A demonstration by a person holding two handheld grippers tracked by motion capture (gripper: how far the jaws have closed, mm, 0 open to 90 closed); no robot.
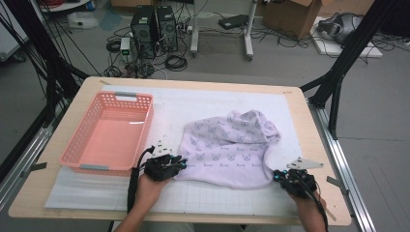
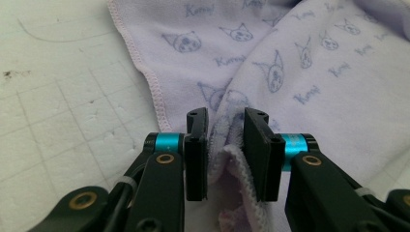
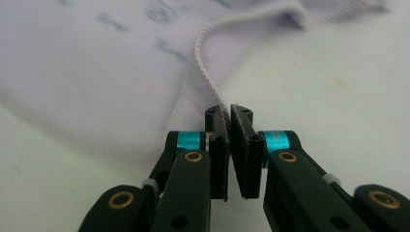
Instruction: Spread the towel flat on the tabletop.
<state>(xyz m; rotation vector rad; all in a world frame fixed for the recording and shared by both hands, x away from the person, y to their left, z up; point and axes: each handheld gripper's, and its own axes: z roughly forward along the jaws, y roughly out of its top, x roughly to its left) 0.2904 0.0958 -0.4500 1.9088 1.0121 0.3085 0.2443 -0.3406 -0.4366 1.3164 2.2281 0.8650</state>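
Note:
A pale lilac towel [image 1: 227, 145] printed with small cat faces lies crumpled on the white gridded mat [image 1: 203, 195]. My left gripper [image 1: 179, 162] is at its near left corner. In the left gripper view the towel [image 2: 314, 72] has a bunched hem lying loosely between the parted jaws of that gripper [image 2: 226, 121], which is open. My right gripper [image 1: 276, 175] is at the towel's near right corner. In the right gripper view its jaws [image 3: 228, 113] are shut on the white stitched hem of the towel [image 3: 96, 72].
A pink plastic basket [image 1: 116, 96] stands empty on the left of the mat, right beside the left hand. The wooden table's edge [image 1: 319, 145] runs close on the right. Black frame posts, computers and cables are on the floor beyond the table.

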